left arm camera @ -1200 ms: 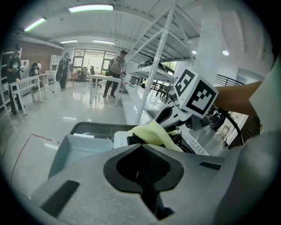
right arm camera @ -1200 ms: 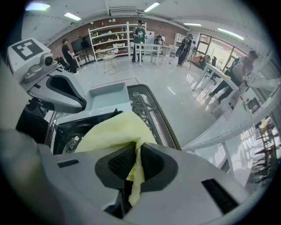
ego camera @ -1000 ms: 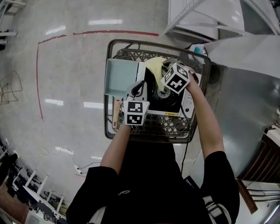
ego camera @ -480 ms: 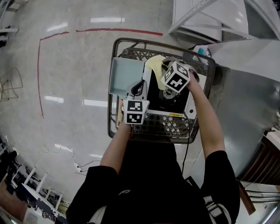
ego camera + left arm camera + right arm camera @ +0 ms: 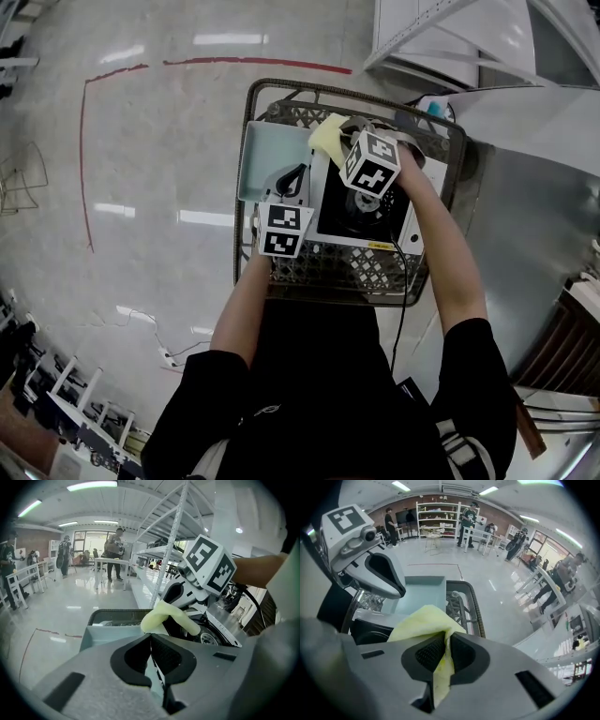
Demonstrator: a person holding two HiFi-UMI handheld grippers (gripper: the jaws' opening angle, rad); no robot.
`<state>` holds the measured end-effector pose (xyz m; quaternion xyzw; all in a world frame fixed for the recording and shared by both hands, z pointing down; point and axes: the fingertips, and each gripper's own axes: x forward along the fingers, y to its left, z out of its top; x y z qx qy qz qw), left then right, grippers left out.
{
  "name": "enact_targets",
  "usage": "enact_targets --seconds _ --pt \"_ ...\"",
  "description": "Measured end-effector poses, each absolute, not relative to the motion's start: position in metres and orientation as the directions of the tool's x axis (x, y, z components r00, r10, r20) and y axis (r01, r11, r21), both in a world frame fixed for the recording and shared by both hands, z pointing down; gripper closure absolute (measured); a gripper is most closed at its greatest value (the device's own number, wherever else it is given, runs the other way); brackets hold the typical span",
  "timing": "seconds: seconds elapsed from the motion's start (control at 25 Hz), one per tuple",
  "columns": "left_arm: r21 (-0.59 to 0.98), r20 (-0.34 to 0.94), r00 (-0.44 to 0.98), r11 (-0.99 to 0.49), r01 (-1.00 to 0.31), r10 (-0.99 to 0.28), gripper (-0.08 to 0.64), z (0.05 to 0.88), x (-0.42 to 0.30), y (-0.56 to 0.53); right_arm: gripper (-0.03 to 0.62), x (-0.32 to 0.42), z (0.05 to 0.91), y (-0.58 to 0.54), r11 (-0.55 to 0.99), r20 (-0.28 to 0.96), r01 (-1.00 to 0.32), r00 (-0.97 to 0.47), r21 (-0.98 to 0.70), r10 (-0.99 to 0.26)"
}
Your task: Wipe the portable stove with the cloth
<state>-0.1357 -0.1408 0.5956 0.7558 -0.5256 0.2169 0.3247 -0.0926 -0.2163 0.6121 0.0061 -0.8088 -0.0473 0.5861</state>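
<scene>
Person stands over a wire basket (image 5: 366,274) on the pale floor (image 5: 150,187), a claw tool in each hand.

Basket contents: portable stove (image 5: 333,212), white body with a black top, filling the middle and right. A light blue tray (image 5: 262,159) lies just beside its left edge.

Right claw (image 5: 447,635): closed on the yellow cloth (image 5: 423,620). A fold is pinched between the dark pads, and a strip trails down below them. The rest bunches out ahead of the tips.

Head view: the cloth sits at the stove's far left corner, near the basket's far rim. The right tool's marker cube (image 5: 373,164) is over the burner area. Whether the cloth presses on the stove surface or hangs just above it, I cannot tell.

Left claw (image 5: 150,636): narrow, pads together at the tips, nothing seen gripped. A sliver of the blue tray shows through the gap lower down. It points down at the stove's left edge, where stove and tray meet. Contact cannot be judged.

From the left gripper view, the cloth and the right tool lie just ahead and to the right.

A black cable (image 5: 399,309) runs back from the basket along the right forearm.

A red line (image 5: 253,64) marks the floor beyond the basket.
</scene>
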Motion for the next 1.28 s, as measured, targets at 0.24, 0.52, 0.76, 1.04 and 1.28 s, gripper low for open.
enact_targets --seconds 0.24,0.52,0.76,1.04,1.28 --pt "0.271 0.651 0.413 -0.313 -0.91 -0.637 0.543 0.593 -0.142 -0.152 0.569 -0.105 0.613 -0.21 0.967 0.942 0.212 -0.33 0.139 -0.063" --pt "0.298 0.635 0.595 -0.554 -0.778 -0.493 0.347 0.59 -0.114 -0.176 0.569 -0.107 0.61 -0.209 0.955 0.927 0.246 -0.369 0.167 -0.067" --pt "0.389 0.607 0.725 -0.674 -0.628 -0.326 0.347 0.585 -0.101 -0.194 0.569 -0.107 0.61 -0.209 0.958 0.906 0.239 -0.421 0.161 -0.047" --pt "0.425 0.623 0.758 -0.729 -0.536 -0.193 0.347 0.593 -0.098 -0.204 0.558 -0.106 0.61 -0.209 0.949 0.888 0.277 -0.46 0.154 -0.01" --pt "0.4 0.635 0.756 -0.769 -0.498 -0.159 0.412 0.6 -0.09 -0.2 0.496 -0.107 0.601 -0.215 0.976 0.84 0.183 -0.543 0.115 0.003"
